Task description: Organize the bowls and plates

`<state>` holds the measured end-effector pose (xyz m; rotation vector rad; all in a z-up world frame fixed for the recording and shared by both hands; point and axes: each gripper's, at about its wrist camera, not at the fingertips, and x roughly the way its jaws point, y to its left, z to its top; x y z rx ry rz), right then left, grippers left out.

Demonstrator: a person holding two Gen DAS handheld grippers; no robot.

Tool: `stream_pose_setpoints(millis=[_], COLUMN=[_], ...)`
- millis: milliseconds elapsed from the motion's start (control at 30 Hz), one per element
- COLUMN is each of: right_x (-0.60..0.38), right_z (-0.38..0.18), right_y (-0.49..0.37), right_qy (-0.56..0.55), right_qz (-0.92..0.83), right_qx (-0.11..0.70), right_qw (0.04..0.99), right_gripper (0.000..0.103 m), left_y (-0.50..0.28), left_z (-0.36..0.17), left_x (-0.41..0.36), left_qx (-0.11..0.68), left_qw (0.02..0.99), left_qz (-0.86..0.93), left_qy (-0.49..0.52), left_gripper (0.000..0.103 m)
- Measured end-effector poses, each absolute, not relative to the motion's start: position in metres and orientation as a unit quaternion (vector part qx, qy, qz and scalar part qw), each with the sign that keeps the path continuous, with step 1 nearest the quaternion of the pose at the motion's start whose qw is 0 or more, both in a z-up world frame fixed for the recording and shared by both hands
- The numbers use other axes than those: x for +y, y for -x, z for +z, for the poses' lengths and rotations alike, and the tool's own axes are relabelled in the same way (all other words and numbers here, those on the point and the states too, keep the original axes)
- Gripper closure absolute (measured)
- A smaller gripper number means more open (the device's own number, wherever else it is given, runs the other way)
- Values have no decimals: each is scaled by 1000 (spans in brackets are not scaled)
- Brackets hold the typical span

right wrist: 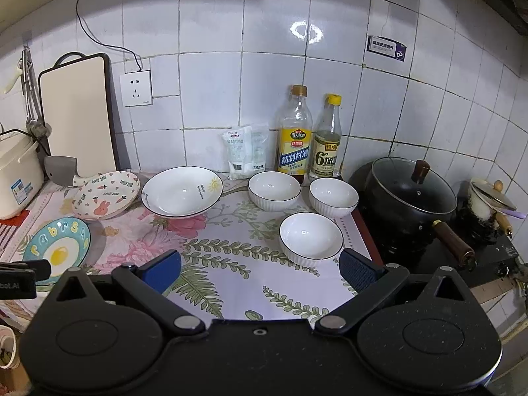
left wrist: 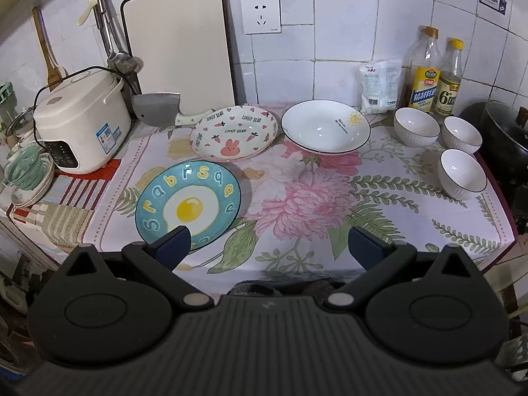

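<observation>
On the floral cloth lie three plates: a blue fried-egg plate (left wrist: 188, 205) (right wrist: 57, 249) at front left, a pink rabbit plate (left wrist: 233, 137) (right wrist: 105, 194) behind it, and a white sun plate (left wrist: 325, 130) (right wrist: 181, 190) to its right. Three white ribbed bowls stand at the right: a back left one (left wrist: 416, 126) (right wrist: 274, 189), a back right one (left wrist: 462, 134) (right wrist: 333, 196) and a front one (left wrist: 462, 173) (right wrist: 310, 238). My left gripper (left wrist: 269, 247) is open and empty, its left finger over the blue plate's near rim. My right gripper (right wrist: 260, 270) is open and empty, just in front of the front bowl.
A rice cooker (left wrist: 79, 122), a cleaver (left wrist: 161, 109) and a cutting board (left wrist: 180, 43) stand at back left. Two bottles (right wrist: 293, 135) and a white bag (right wrist: 244, 151) line the wall. A black lidded pot (right wrist: 412, 198) sits on the stove at right.
</observation>
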<state>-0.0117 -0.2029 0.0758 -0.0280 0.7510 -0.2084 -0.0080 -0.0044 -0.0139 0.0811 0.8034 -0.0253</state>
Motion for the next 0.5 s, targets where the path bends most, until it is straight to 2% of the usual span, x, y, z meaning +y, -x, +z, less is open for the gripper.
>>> stream_pose_setpoints(millis=[267, 500], right_x=[-202, -202], right_z=[65, 65], right_y=[15, 19], right_qy=[5, 48], right_qz=[-96, -121], right_qx=[368, 351], right_qw=[925, 927], right_gripper=[0, 0], left_y=[13, 16], left_z=[-27, -31], left_x=[-8, -10], left_qx=[378, 375], left_qw=[925, 926], left_qz=[-19, -22], left_qy=[-41, -38], left_gripper=[0, 0])
